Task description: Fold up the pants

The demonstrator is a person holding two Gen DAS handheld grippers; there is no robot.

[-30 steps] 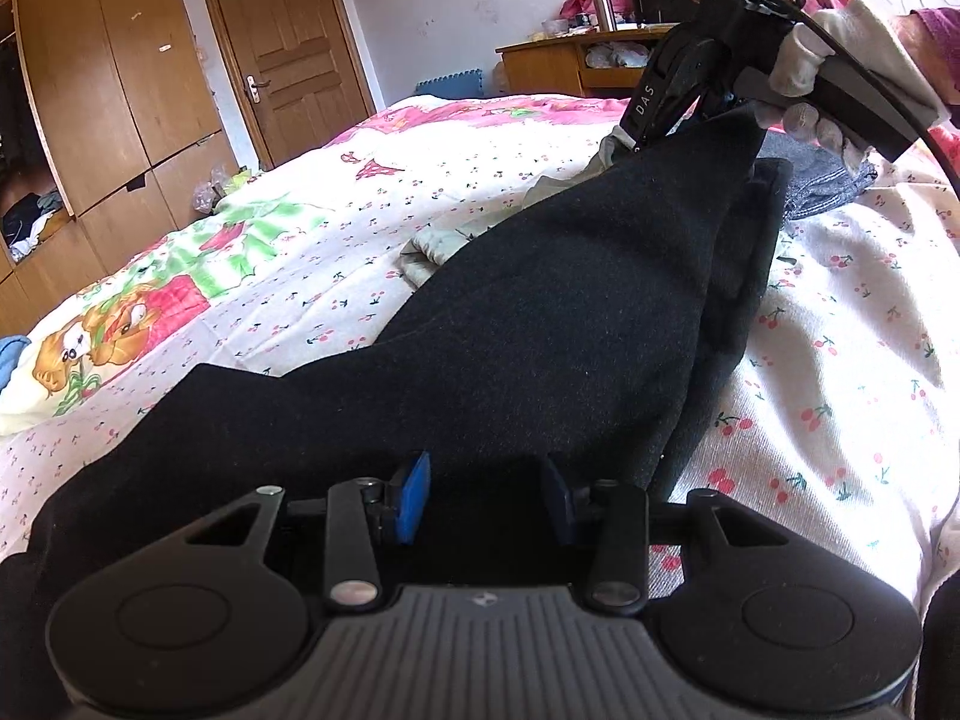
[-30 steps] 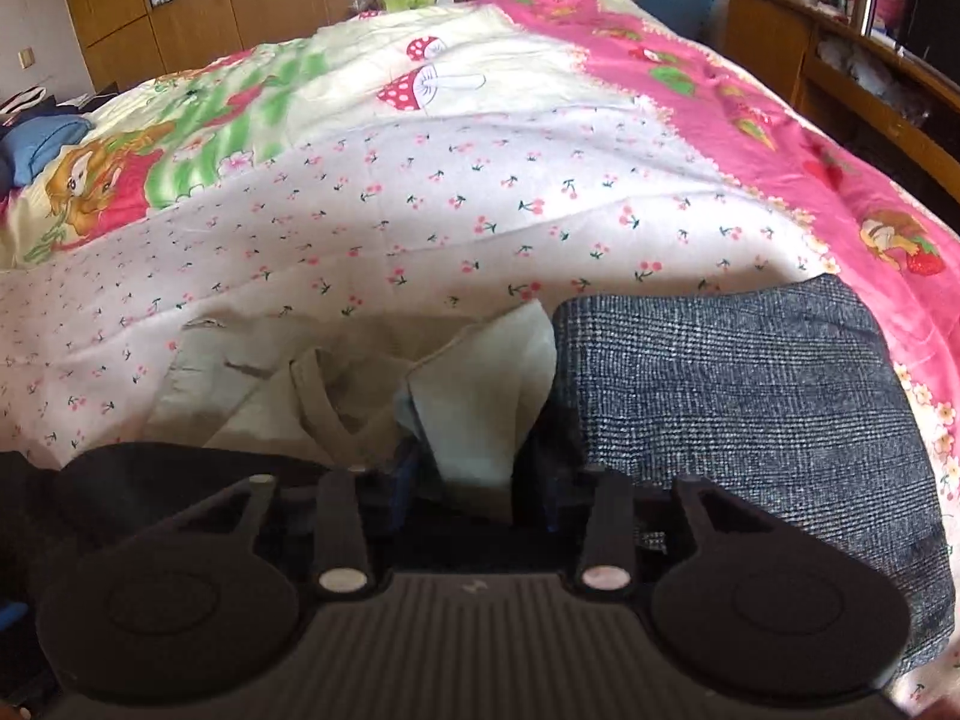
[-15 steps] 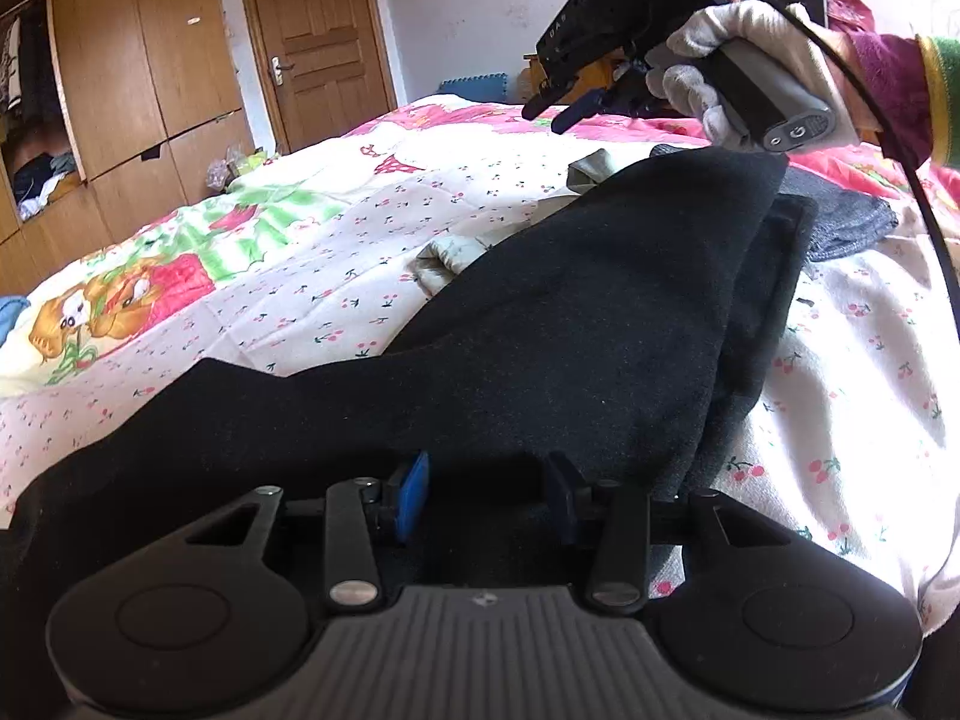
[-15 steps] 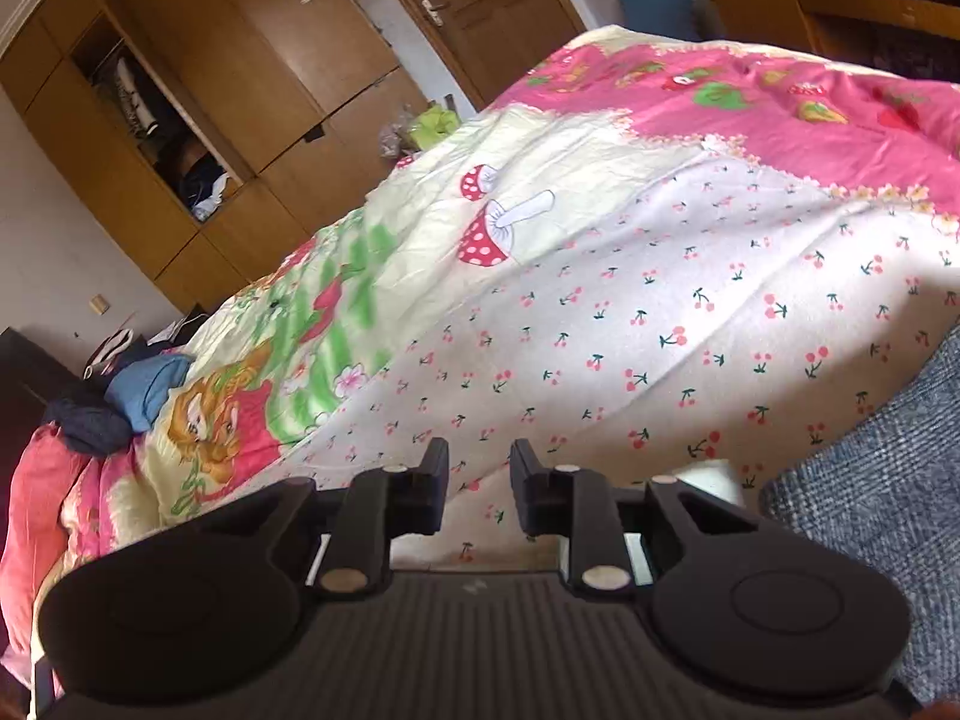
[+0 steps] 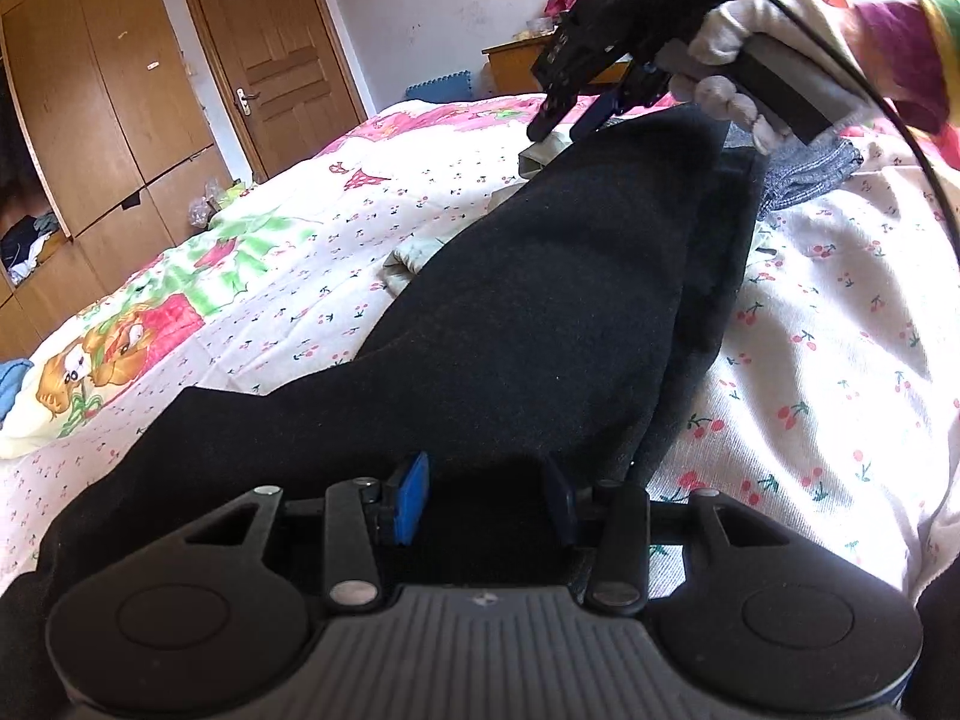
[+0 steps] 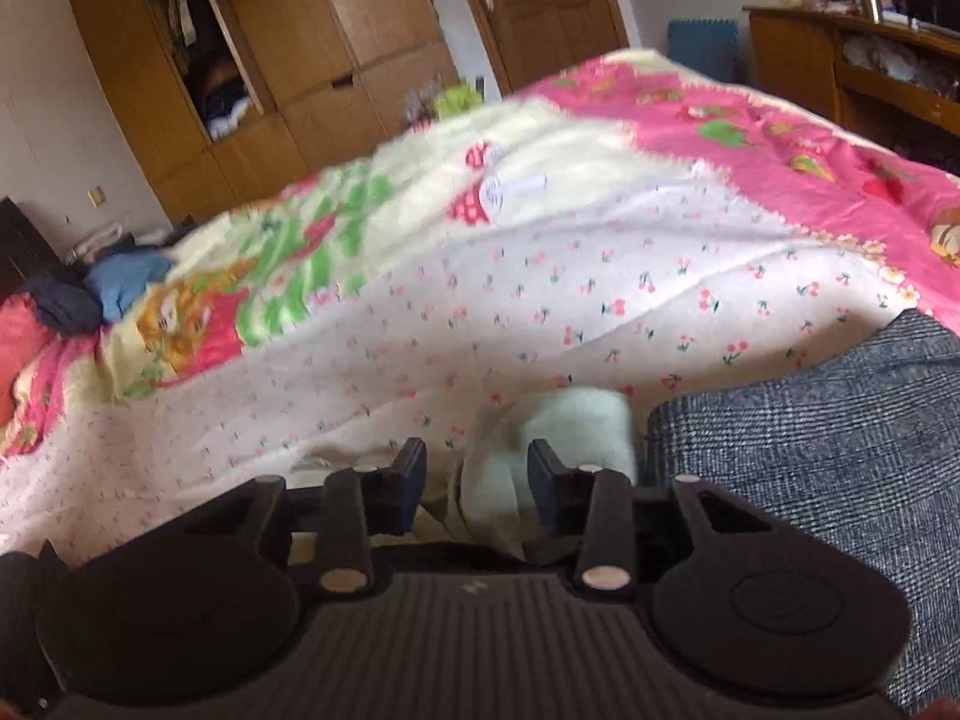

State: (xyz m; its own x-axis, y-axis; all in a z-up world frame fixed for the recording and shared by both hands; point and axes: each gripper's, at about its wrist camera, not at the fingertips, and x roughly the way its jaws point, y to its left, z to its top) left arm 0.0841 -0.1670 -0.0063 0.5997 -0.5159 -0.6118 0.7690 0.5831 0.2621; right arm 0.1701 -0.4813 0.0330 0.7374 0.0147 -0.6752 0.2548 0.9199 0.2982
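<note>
Left gripper (image 5: 486, 498): nearest item in the left wrist view, at the near edge of the bed (image 5: 840, 324). Jaws half spread, black cloth lying between the blue pads; whether the pads press on it cannot be told.

Black pants (image 5: 540, 300): the task's thing. They lie on the bed, starting at the left gripper and running away from it in a long dark band toward the far right of the bed. A second layer of the same cloth shows along the right edge.

Pale garment (image 5: 414, 255): crumpled on the bed just left of the pants, partly under them.

Grey checked garment (image 6: 828, 444): on the bed at the far end of the pants, just beside them.

Right gripper (image 5: 570, 120): above the far end of the pants, held by a gloved hand (image 5: 738, 72). Jaws are opening and grip nothing; through the gap, in its own view, a blurred pale cloth (image 6: 576, 438) shows on the bed below.

Sleeve (image 5: 900, 66): dark red with a green and yellow cuff, behind the glove.

Wardrobe (image 5: 90, 90) and door (image 5: 270, 54): wooden, beyond the bed's far left side.

Wooden desk (image 6: 852, 60): beyond the bed's far right side, with clutter on top.
</note>
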